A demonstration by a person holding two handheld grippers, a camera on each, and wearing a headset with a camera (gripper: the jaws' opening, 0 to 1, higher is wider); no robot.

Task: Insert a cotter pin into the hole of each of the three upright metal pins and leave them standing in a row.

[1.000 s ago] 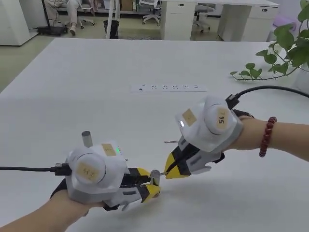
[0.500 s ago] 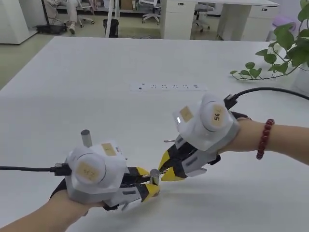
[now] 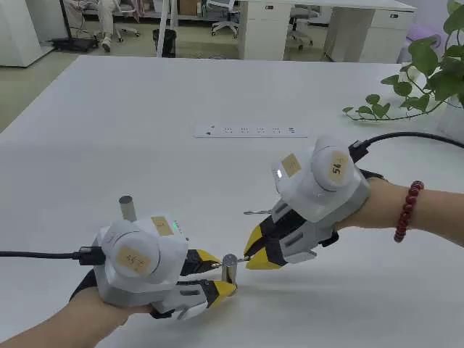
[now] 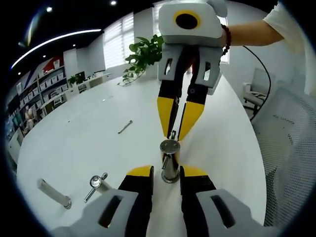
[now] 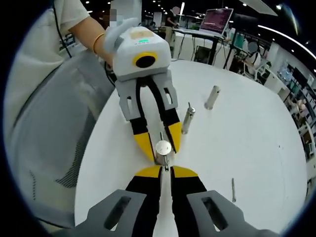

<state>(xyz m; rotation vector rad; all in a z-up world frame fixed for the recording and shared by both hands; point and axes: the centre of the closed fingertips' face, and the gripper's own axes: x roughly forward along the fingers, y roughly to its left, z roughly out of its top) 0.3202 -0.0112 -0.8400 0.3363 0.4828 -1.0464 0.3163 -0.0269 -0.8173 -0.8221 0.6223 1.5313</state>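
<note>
Gripping an upright metal pin (image 3: 229, 267) by its shaft, the left tongs (image 3: 216, 274) are closed on it near the front of the white tabletop (image 3: 145, 130). The right tongs (image 3: 254, 259) are pinched together on a thin cotter pin (image 3: 241, 259), whose tip is at that pin's head. A second metal pin (image 3: 127, 208) stands just beyond the left tongs, and a spare cotter pin (image 3: 257, 212) lies flat beyond the right tongs.

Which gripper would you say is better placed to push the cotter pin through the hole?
Right: the right gripper pinches the cotter pin beside the metal pin, which the left gripper clamps upright.
</note>
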